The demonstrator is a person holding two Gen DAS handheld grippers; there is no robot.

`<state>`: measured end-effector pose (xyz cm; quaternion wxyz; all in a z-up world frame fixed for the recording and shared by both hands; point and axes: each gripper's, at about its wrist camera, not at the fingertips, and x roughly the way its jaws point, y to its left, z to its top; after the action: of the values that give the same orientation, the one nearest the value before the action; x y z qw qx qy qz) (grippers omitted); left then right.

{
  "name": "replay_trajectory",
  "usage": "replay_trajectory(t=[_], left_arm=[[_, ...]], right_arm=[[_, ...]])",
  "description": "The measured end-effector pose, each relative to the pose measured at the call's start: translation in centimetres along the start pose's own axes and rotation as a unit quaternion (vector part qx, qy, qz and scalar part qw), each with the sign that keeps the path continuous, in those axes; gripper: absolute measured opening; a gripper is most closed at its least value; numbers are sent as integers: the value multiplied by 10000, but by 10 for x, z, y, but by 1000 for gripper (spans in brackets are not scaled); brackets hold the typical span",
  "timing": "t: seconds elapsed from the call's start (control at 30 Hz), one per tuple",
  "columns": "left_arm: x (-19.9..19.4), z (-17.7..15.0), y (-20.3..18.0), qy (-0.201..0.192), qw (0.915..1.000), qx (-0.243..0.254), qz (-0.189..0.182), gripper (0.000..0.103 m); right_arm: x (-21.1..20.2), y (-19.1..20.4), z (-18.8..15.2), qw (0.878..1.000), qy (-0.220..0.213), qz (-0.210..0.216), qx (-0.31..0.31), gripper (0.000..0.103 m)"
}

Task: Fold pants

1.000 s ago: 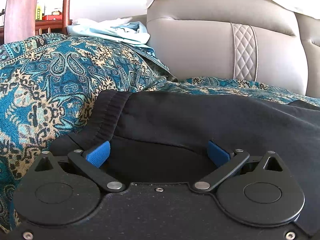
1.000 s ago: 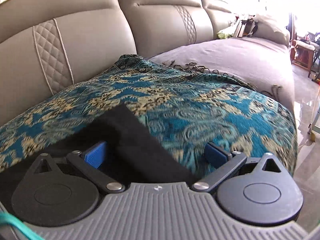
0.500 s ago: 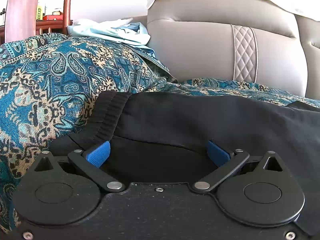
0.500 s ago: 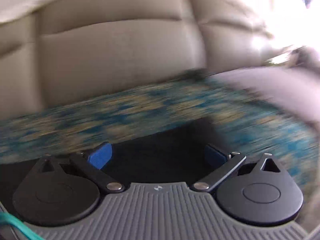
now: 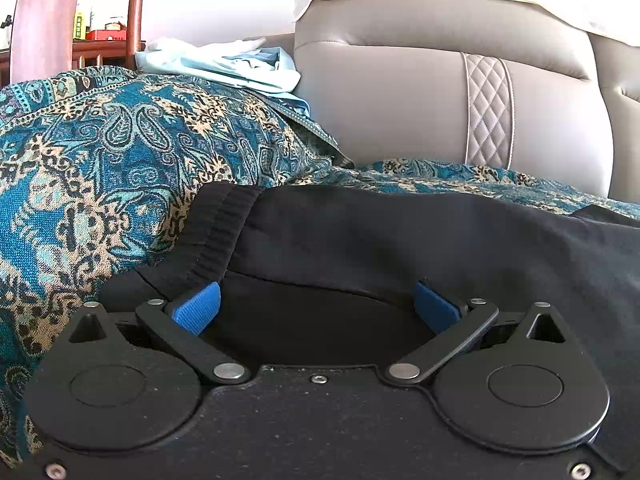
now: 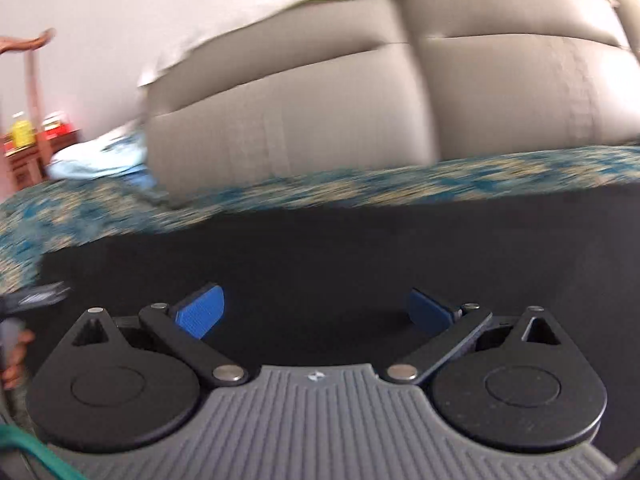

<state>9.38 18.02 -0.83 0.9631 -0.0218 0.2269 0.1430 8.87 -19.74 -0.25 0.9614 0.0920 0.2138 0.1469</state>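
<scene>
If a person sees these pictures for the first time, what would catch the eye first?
Probably the black pants spread across the middle, lying on a blue patterned throw that covers the beige sofa. In the foreground, the left gripper shows bright blue fingers spread wide over the cloth.

The right wrist view is motion-blurred, smearing the patterned throw (image 6: 360,188). Black pants (image 5: 440,248) run off the frame's right edge. Shelf items (image 5: 100,30) at upper left are too small to identify.

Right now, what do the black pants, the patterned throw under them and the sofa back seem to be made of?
Black pants: soft matte knit, probably cotton jersey, judging by the ribbed waistband. Patterned throw: woven teal-and-tan paisley with a visibly coarse weave. Sofa back: smooth taupe leather or faux leather with a slight sheen and a quilted stitched strip.
</scene>
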Motion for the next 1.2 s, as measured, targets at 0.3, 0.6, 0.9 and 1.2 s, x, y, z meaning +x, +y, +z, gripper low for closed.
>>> replay_trajectory(t=[0.3, 0.6, 0.9, 1.2], left_arm=[[-2, 1, -1, -36, 10000, -46, -26, 103], [-2, -1, -1, -39, 10000, -34, 8, 103], [-1, 0, -2, -37, 10000, -27, 20, 103], [-1, -1, -2, -35, 10000, -12, 35, 103]], right_arm=[[-28, 34, -39, 9939, -7, -8, -1104, 103], [-42, -80, -11, 9859, 123, -1373, -951, 103], [-52, -216, 27, 9581, 161, -2840, 343, 103], [-54, -280, 43, 9364, 71, -3423, 767, 103]])
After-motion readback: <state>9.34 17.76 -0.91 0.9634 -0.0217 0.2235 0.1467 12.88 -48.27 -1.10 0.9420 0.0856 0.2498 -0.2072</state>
